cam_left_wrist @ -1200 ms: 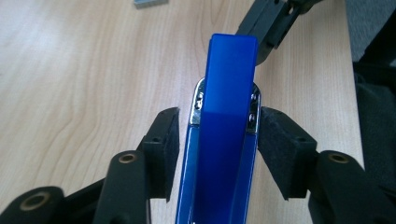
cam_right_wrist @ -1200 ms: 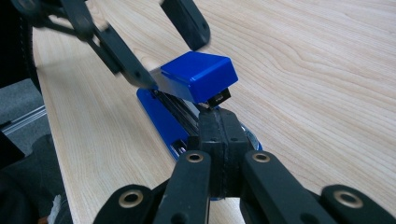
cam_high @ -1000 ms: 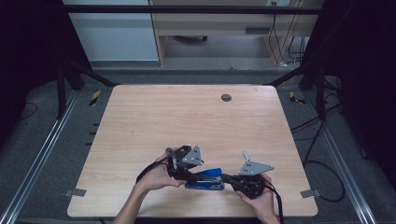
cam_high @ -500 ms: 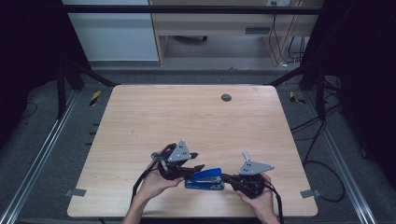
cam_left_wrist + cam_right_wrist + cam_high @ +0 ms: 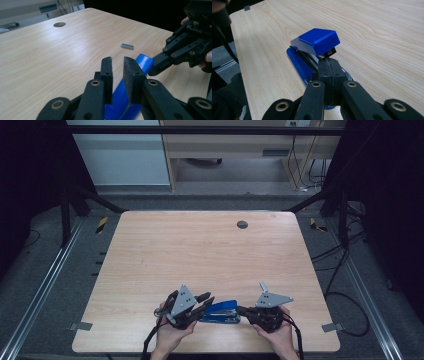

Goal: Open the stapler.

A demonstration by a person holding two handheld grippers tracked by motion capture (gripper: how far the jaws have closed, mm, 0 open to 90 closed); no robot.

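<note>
A blue stapler (image 5: 221, 312) lay near the 6 o'clock edge of the wooden table (image 5: 200, 255), lengthwise between the two grippers.

The left gripper (image 5: 206, 299) sat at 9 o'clock of the stapler, held in the person's left hand (image 5: 170, 332). In the left gripper view its jaws had just been closing and stood a narrow gap apart, hovering above the stapler's blue top (image 5: 125, 100). The pads were not pressing on it; nothing was pinched between them.

The right gripper (image 5: 241, 310) sat at 3 o'clock of the stapler, in the right hand (image 5: 275, 337). In the right gripper view its jaws were pressed together, pad against pad, with the tips lying over the stapler's base (image 5: 299, 66), just under the raised front of the blue cap (image 5: 318, 40). Whether the tips bore on the base I could not tell. The cap stood tilted up off the base at this end.

In the left gripper view a small grey metal strip (image 5: 127, 46) lay flat on the wood at 12 o'clock of the stapler, apart from it. A round dark grommet (image 5: 242, 224) was set in the table toward its 12 o'clock edge, well apart from everything else.
</note>
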